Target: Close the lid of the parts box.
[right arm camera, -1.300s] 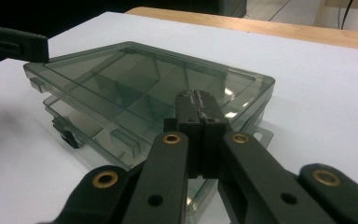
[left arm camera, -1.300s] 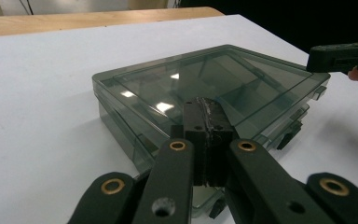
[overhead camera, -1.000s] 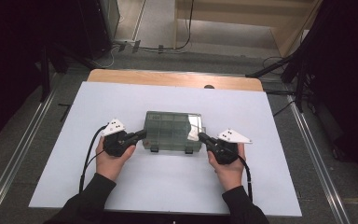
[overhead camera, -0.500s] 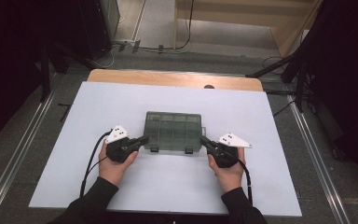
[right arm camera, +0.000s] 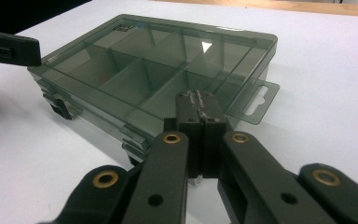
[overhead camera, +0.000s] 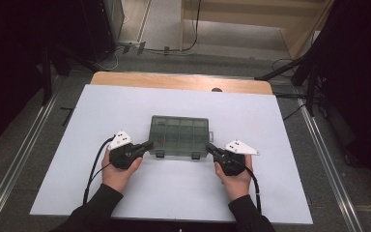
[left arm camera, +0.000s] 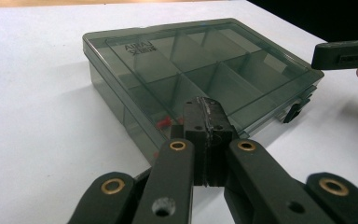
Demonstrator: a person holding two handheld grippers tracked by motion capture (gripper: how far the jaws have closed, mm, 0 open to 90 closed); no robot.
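The compartment box (overhead camera: 179, 136) lies with its lid closed on the white surface (overhead camera: 125, 106), both latches seemingly unopened, while the left gripper (overhead camera: 147, 145) and right gripper (overhead camera: 208, 147), jaws fully shut and empty, wait at its front corners.

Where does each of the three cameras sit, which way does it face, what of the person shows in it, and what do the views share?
High view: above the person's side, looking forward and down on the white table; both forearms, left claw, right claw.
Left gripper view: rides the left claw, jaws shut, facing the compartment box.
Right gripper view: rides the right claw, jaws shut, facing the box's hang tab.
Shared: the smoky lidded box.
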